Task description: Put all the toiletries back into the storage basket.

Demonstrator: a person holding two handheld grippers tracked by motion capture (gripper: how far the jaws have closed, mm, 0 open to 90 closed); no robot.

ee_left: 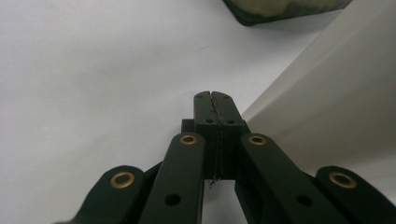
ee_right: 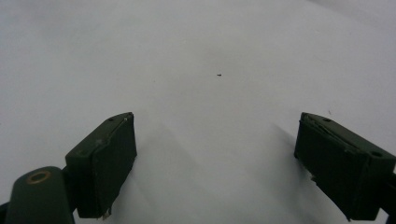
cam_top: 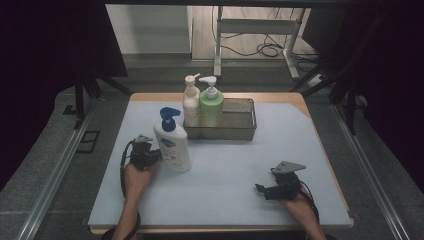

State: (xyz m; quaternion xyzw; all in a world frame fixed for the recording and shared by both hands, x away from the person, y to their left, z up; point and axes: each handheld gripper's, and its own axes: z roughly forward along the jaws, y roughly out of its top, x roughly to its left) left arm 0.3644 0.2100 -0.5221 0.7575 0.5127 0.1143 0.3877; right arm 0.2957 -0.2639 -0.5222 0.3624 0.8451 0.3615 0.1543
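A white pump bottle with a blue pump head (cam_top: 172, 144) stands upright on the white mat, left of centre. My left gripper (cam_top: 156, 153) sits just left of the bottle's lower body, jaws shut with nothing between them. In the left gripper view the closed jaws (ee_left: 212, 101) point past the bottle's white wall (ee_left: 336, 107), which lies close on the right. My right gripper (cam_top: 261, 189) rests low over the mat near the front right, open; its two pads (ee_right: 109, 158) stand wide apart over bare mat.
A grey wire basket (cam_top: 239, 120) stands at the back centre and holds a cream pump bottle (cam_top: 191, 104) and a green pump bottle (cam_top: 211, 106) at its left end. A corner of the basket (ee_left: 280, 11) is in the left gripper view. The white mat (cam_top: 225, 175) covers the table.
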